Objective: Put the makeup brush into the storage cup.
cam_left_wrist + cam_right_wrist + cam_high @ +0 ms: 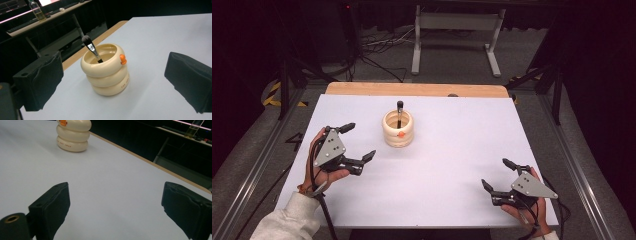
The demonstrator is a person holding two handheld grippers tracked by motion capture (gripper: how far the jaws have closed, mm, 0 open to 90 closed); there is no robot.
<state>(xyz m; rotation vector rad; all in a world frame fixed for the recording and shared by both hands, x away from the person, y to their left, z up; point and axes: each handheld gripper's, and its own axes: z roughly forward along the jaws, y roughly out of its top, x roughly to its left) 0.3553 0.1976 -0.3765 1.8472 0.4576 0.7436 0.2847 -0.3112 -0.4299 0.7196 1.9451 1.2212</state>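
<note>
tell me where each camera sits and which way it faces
High view: above the person's side, looking forward and down on the white table; both hands, left gripper, right gripper.
Left gripper view: between open jaws, facing the cream ringed holder with makeup brush.
Right gripper view: low over the table; open jaws.
All share the holder.

On the counter [452, 165] you have wide free room; only the cream holder [398, 129] with its upright brush [399, 111] stands in the way.

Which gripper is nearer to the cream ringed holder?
Left. The left gripper is open just beside the cream ringed holder; the right gripper, also open, is far across the table.
</note>
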